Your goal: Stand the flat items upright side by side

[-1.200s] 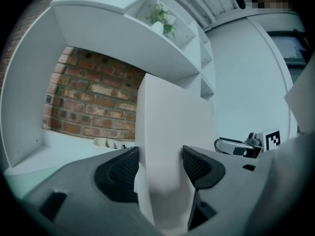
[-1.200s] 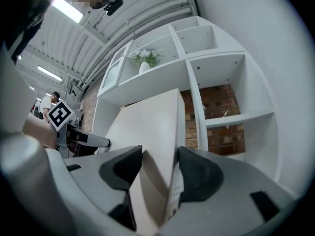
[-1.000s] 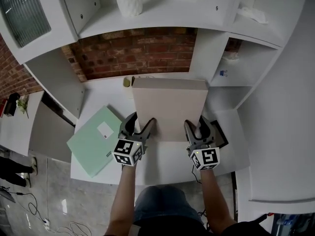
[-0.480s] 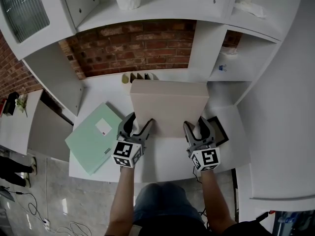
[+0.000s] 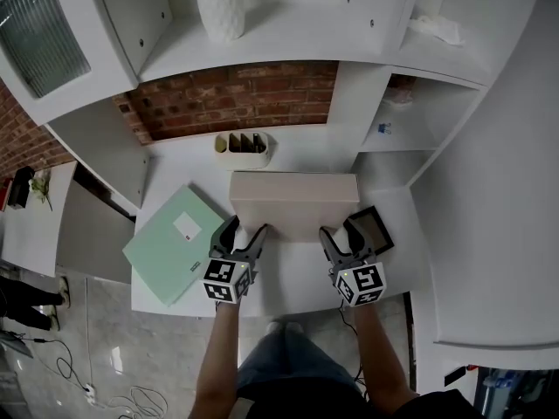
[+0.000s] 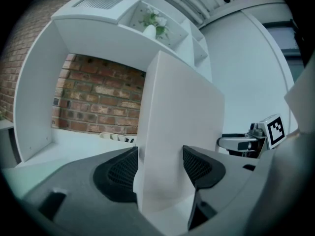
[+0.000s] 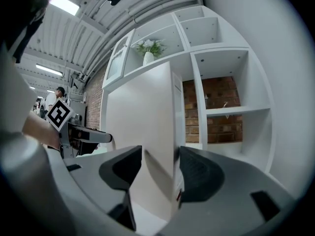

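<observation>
Beige binder is sitting between the pads of both tongs. The left tongs are gripping its lower left corner, jaws spread fairly wide and both ribbed pads pressing on its two faces. The right tongs are clamping the lower right corner in the same way.

Compared with a second ago, the binder is showing less of its broad face from above, so it is standing steeper. A small organiser at the back edge of the desk is now showing behind it.

The binder is standing over the middle of the desk, its long axis running left to right along the front edge. Its broad face is turning toward the person and its top edge is pointing up. A green folder is lying flat at the front left corner. A black-framed panel is lying just beside the right tongs.
</observation>
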The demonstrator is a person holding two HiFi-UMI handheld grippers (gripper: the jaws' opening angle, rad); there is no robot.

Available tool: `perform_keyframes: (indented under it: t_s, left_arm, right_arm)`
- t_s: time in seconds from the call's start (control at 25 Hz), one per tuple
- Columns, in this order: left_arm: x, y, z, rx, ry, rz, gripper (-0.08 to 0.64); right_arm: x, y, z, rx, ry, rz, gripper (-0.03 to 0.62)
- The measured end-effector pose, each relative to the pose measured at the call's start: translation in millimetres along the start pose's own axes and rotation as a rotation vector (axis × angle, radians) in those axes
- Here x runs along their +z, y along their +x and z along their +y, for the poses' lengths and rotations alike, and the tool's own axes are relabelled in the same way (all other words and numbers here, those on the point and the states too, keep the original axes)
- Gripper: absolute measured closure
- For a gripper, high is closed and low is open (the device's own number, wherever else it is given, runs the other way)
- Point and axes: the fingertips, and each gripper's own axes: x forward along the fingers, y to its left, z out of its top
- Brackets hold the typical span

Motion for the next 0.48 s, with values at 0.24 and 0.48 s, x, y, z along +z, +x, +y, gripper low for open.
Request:
perform_keyframes:
  t_s: [0.24,0.48]
  left_arm:
    - [-1.9,-7.7,1.8,0.017,-0.044,0.020,0.301]
    - [-1.5,-11.4,-3.2,0.017,-0.026,0.030,0.301]
  right_arm:
    - [11.1,-3.7,-4.1,0.044,0.046,0.016,0.337]
    - [29.3,0.4,-15.3,0.184,0.067,-0.008,0.270]
